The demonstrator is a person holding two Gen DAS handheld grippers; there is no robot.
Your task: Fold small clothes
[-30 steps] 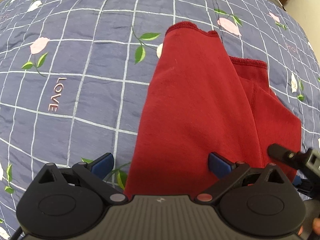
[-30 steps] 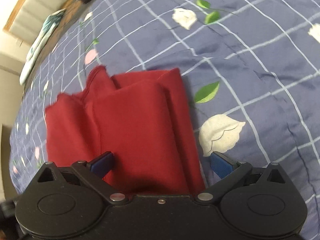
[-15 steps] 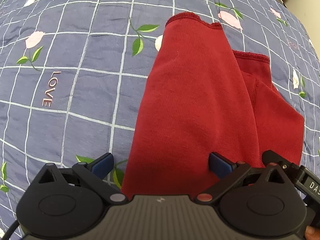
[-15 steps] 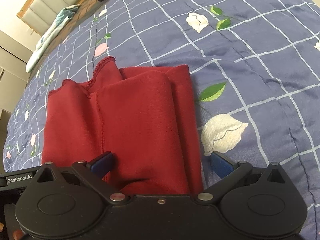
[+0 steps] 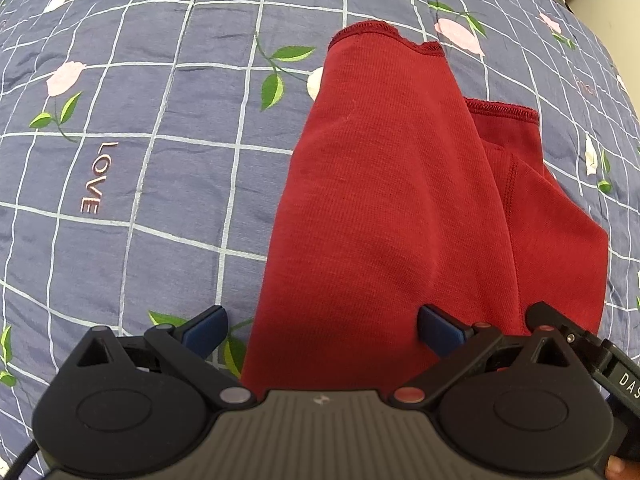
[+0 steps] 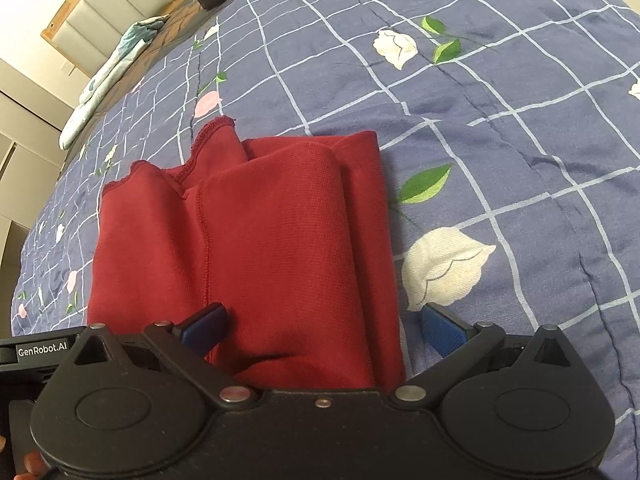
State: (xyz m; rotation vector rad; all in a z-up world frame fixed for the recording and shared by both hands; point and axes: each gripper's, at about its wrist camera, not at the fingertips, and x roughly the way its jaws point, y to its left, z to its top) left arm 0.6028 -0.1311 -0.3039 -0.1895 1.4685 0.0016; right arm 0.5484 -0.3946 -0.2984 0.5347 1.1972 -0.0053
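On the blue flower-print bed cover, a red garment is lying partly folded while the left tool and right tool are both hovering wide open over its near edge, needing to pinch every layer together.

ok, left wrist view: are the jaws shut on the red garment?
No, the left gripper has its jaws spread wide, with the red garment lying flat on the bedspread between them.
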